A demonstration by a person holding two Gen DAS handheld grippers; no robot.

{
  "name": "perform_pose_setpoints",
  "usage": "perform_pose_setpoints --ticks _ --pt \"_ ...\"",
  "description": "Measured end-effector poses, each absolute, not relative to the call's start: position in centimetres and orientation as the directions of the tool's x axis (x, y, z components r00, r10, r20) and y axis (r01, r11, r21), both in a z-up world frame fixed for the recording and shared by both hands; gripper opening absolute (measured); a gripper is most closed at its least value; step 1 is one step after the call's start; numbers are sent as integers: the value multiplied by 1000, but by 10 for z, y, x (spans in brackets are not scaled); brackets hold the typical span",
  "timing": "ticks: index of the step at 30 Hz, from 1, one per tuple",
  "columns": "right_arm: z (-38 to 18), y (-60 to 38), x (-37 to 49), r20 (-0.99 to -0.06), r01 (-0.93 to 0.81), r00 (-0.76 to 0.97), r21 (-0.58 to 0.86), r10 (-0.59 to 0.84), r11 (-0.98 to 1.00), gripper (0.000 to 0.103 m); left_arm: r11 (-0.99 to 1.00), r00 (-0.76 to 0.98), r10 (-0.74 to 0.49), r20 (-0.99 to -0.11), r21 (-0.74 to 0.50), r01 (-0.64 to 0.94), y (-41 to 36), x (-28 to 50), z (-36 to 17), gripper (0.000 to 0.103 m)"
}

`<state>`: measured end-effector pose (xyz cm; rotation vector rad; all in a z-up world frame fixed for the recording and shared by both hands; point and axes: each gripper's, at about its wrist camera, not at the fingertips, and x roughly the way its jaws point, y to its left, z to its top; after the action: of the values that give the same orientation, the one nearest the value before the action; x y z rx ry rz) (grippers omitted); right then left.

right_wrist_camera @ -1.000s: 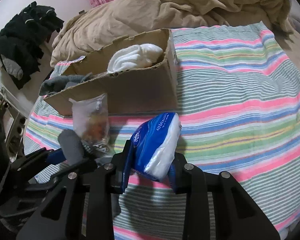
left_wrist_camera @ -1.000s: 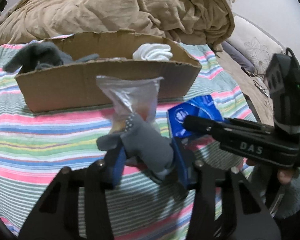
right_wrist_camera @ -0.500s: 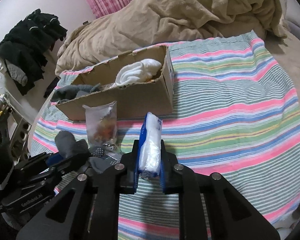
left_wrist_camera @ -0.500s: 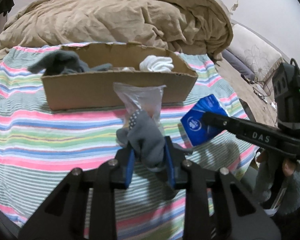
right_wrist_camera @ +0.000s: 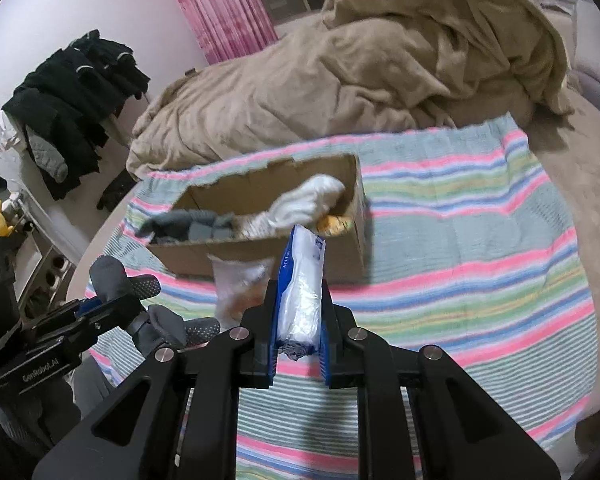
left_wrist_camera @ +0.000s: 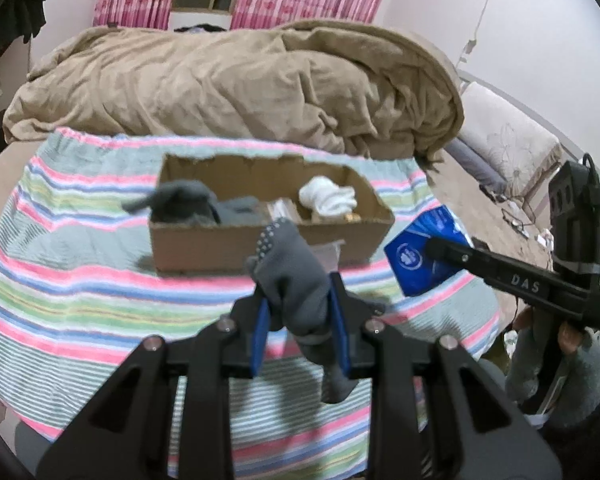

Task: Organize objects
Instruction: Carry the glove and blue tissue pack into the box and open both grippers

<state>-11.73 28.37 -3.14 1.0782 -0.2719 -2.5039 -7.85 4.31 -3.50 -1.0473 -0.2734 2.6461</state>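
one striped sheet (left_wrist_camera: 80, 280) under cardboard box (left_wrist_camera: 260, 244)

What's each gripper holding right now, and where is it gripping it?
Left gripper pinches the grey sock around its middle. Right gripper clamps the blue tissue pack by its lower end.

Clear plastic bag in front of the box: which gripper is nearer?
Hard to call; left looks slightly nearer. The left gripper, shut on a grey sock, sits just in front of the clear plastic bag. The right gripper, holding the blue tissue pack, is beside it.
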Motion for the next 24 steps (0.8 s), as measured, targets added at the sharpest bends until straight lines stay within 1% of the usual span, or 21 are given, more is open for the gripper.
perform_pose_setpoints --ticks 9,15,19,24 --pt "-1 269 -129 -613 329 -658 290 -438 -899 17 -942 -751 325 -574 -272 -199 27 -87 3 28" --pt "16 265 -147 -592 326 -697 242 -405 -914 17 -944 -787 314 -531 -265 -198 17 -107 23 28" --pt "15 259 -164 -601 317 -714 182 -361 -931 17 -940 -799 319 -510 -276 -199 18 -122 27 28" --pt "3 247 -187 -628 308 -717 102 -301 -946 17 -933 -793 338 -506 -292 -211 23 -151 22 28"
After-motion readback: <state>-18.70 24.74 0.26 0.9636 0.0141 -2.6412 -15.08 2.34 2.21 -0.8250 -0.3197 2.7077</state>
